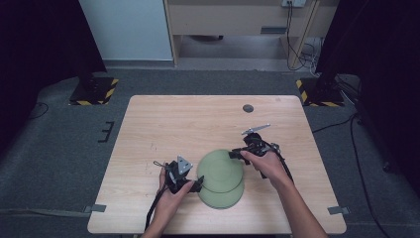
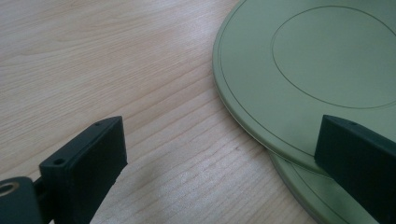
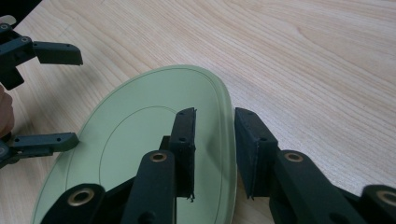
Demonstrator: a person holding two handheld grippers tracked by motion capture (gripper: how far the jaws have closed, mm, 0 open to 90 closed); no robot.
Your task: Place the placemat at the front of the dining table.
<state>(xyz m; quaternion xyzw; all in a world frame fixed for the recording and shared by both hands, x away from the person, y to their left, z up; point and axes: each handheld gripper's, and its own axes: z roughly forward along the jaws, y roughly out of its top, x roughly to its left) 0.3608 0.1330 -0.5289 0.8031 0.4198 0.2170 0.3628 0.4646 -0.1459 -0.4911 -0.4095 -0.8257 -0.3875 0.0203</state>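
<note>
Two flat olive-green plates lie stacked and offset near the table's front edge, the top plate [image 1: 220,167] [image 2: 317,60] [image 3: 140,140] shifted back and left over the lower plate [image 1: 225,199] [image 2: 299,184]. My right gripper [image 1: 236,154] [image 3: 215,116] reaches in from the right and straddles the top plate's right rim. One jaw is over the plate's face and the other outside the rim, with a narrow gap still showing. My left gripper [image 1: 197,184] [image 2: 223,135] [image 3: 65,95] stands wide open at the plates' left edge, one jaw over the rim and one over bare wood.
The light wooden table [image 1: 198,119] has a dark round grommet [image 1: 248,108] at the back right. Two stand bases with yellow-black stripes [image 1: 94,90] [image 1: 322,91] sit on the grey floor behind it. Cables trail from both grippers toward the front edge.
</note>
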